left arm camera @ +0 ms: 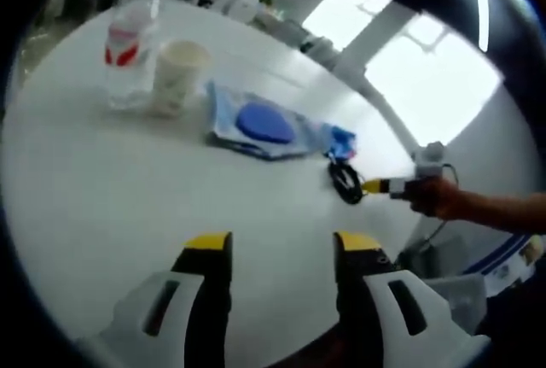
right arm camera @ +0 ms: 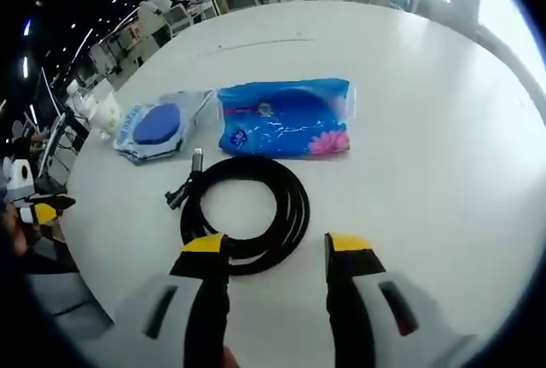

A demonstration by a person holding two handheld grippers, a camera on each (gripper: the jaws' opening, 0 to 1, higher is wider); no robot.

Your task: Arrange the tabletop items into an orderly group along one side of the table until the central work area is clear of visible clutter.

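On the white round table (left arm camera: 102, 197) stand a clear water bottle (left arm camera: 128, 52) with a red label and a paper cup (left arm camera: 177, 73). Beside them lie a wipes pack (left arm camera: 256, 125) with a blue lid, a blue tissue pack (left arm camera: 339, 140) and a coiled black cable (left arm camera: 345, 182). My left gripper (left arm camera: 283, 244) hovers open over bare table, short of all of them. My right gripper (right arm camera: 275, 247) is open, and the near arc of the cable (right arm camera: 247, 214) lies between its jaws. Beyond the coil are the tissue pack (right arm camera: 286, 118) and wipes pack (right arm camera: 158, 126).
The right gripper (left arm camera: 388, 186), held by a hand (left arm camera: 444, 199), comes in from the right at the table's edge. The left gripper (right arm camera: 38, 206) shows at the far left edge, with the cup (right arm camera: 107, 112) nearby. Chairs and desks stand beyond the table (right arm camera: 426, 129).
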